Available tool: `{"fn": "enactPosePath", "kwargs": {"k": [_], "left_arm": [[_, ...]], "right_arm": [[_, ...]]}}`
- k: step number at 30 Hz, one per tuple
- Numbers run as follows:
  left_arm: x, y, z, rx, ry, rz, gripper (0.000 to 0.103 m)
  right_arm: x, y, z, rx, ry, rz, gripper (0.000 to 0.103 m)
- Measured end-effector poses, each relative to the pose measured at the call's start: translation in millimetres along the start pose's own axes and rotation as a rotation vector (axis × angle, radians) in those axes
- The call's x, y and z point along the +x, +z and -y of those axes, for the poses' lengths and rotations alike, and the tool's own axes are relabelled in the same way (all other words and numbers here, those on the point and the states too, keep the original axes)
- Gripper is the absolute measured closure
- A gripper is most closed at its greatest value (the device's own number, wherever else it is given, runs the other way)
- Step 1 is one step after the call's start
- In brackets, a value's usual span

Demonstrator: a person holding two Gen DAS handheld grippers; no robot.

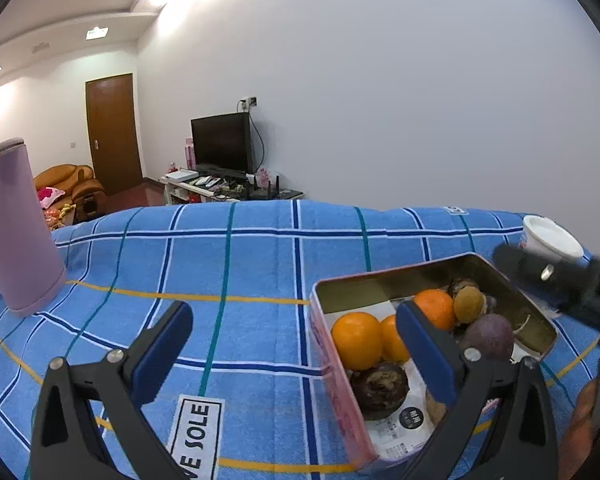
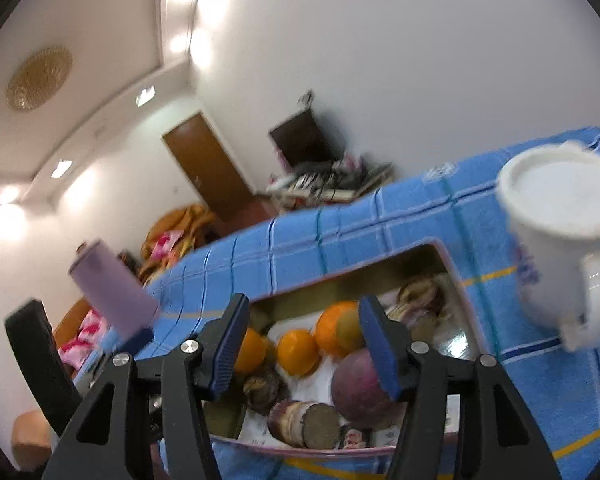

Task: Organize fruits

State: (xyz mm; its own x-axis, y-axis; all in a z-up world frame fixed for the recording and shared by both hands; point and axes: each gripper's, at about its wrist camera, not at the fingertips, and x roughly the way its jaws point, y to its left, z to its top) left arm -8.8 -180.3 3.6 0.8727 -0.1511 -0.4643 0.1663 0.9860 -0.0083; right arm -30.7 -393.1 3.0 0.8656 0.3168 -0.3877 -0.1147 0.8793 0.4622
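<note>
A pink metal tin (image 1: 332, 344) sits on the blue checked cloth (image 1: 228, 264). It holds oranges (image 1: 356, 340), a purple passion fruit (image 1: 486, 336), a brownish-green fruit (image 1: 469, 304) and a dark wrinkled fruit (image 1: 379, 386). My left gripper (image 1: 296, 348) is open and empty, with its right finger over the tin's near part. My right gripper (image 2: 300, 344) is open and empty above the tin (image 2: 456, 280), over the oranges (image 2: 298, 352) and the purple fruit (image 2: 358, 384). It shows blurred at the right edge of the left wrist view (image 1: 560, 284).
A lilac tumbler (image 1: 14, 228) stands at the cloth's left; it also shows in the right wrist view (image 2: 112, 292). A white mug (image 2: 560, 236) stands right of the tin, also in the left wrist view (image 1: 548, 236). A cloth label (image 1: 196, 436) lies near my left gripper.
</note>
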Motion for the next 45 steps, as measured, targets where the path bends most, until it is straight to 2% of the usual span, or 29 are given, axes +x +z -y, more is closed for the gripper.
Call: {"fn": "enactPosePath", "kwargs": {"k": [5,7,10,11,13,22,29,45], "left_arm": [[-3.7,-1.9,5.2,0.026,0.002,0.022,0.000],[-5.7,-2.9,8.0,0.038,0.015,0.031,0.000],[-7.0,-3.1,11.5,0.055,0.034,0.037,0.000],[-7.5,-3.6,13.6,0.063,0.044,0.036,0.000],[-7.5,-3.6,15.1,0.068,0.049,0.035,0.000],[-8.8,-4.7,8.7,0.038,0.038,0.026,0.000],[-20.5,-10.2,8.4,0.052,0.028,0.044,0.000],[-46.3,-20.0,2.6,0.061,-0.006,0.082,0.000]], "right_arm": [[-8.8,-1.5,-6.5,-0.058,-0.158,0.095,0.041],[-9.4,-3.8,-16.4,-0.118,-0.222,0.125,0.041],[-13.3,-6.7,-26.5,-0.195,-0.280,0.162,0.040],[-12.8,-8.2,-30.4,-0.215,-0.293,0.171,0.036],[-14.4,-8.6,-30.6,-0.229,-0.309,0.182,0.031],[-15.6,-15.9,-39.3,-0.295,-0.351,0.199,0.031],[-32.8,-20.7,-41.7,-0.288,-0.388,0.266,0.031],[-58.7,-39.3,-60.2,-0.311,-0.421,0.298,0.031]]}}
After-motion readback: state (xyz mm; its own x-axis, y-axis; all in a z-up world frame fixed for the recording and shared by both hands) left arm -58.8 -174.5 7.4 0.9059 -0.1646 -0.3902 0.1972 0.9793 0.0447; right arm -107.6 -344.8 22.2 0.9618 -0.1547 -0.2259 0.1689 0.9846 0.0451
